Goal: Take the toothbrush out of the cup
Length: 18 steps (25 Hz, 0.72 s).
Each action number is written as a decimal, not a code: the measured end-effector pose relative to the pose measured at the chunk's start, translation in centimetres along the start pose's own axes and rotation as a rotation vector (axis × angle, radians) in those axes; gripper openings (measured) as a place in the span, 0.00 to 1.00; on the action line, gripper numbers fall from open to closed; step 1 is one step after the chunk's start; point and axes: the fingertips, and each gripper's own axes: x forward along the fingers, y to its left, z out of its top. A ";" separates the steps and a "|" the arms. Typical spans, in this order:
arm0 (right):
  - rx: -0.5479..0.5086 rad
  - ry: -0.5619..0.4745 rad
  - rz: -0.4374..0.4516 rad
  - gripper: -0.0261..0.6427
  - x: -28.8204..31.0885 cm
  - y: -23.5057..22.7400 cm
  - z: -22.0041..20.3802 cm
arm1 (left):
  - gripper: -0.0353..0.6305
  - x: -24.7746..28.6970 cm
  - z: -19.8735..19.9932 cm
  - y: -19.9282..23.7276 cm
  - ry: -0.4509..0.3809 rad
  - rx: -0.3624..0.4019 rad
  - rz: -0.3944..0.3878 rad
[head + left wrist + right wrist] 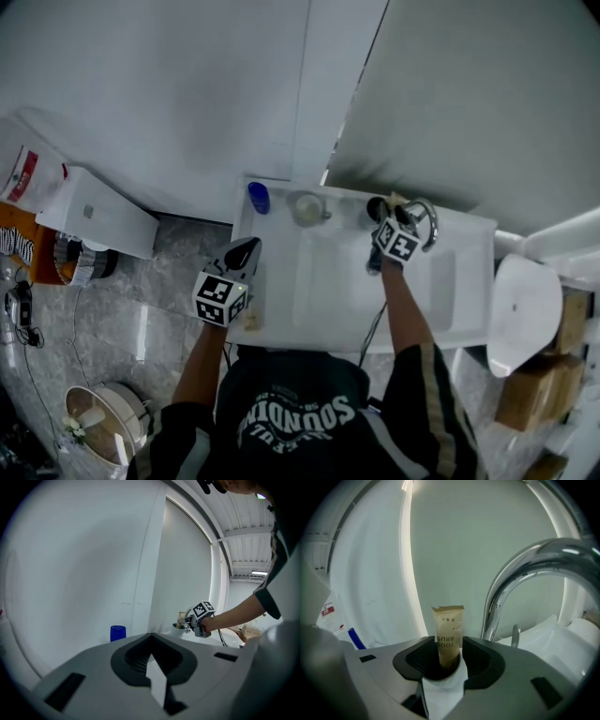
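Toothbrush (pixel 449 634) comes first. It is sealed in a brown paper sleeve printed with its name, and it stands upright right in the gap of my right gripper (pixel 450 652). That gripper's jaws are spread wide. One sits on each side of the sleeve, and I see neither pad pressing on it, so I judge it straddled but not grasped. The cup (pixel 178 629) is hidden under the gripper body in the right gripper view. In the left gripper view it is a small white cup at the back of the bench (pixel 319 300), with the sleeve poking out of its top. It sits just beside the curved chrome tap (pixel 520 573).

My left gripper (pixel 151 637) has its jaws together with nothing between them. It is low over the near left part of the bench, well apart from the cup, and has no part in the job as things stand. A blue cup (pixel 259 198) and a clear mug (pixel 307 207) stand along the back edge to the left, and neither is touched.

By my reading, the task is barely under way. The approach is done and the right gripper is lined up. The toothbrush is not yet gripped or lifted, and it is still in the cup. What is left is to close on the sleeve and draw it straight up until it is clear of the rim. I would watch the tap, which stands close on the right.
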 end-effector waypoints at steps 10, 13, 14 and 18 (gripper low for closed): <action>-0.029 -0.005 0.035 0.24 0.0 0.4 0.6 | 0.05 -0.9 0.1 0.8 -0.011 -0.001 0.012; -0.042 -0.027 0.039 0.24 -1.2 0.7 1.7 | 0.05 -1.1 0.2 0.6 -0.015 0.003 0.004; -0.049 -0.035 0.040 0.24 -1.6 0.9 2.2 | 0.05 -1.2 0.2 0.5 -0.018 0.004 0.001; -0.077 -0.076 0.044 0.24 -3.2 1.3 4.2 | 0.05 -1.5 0.4 0.3 -0.027 0.009 -0.013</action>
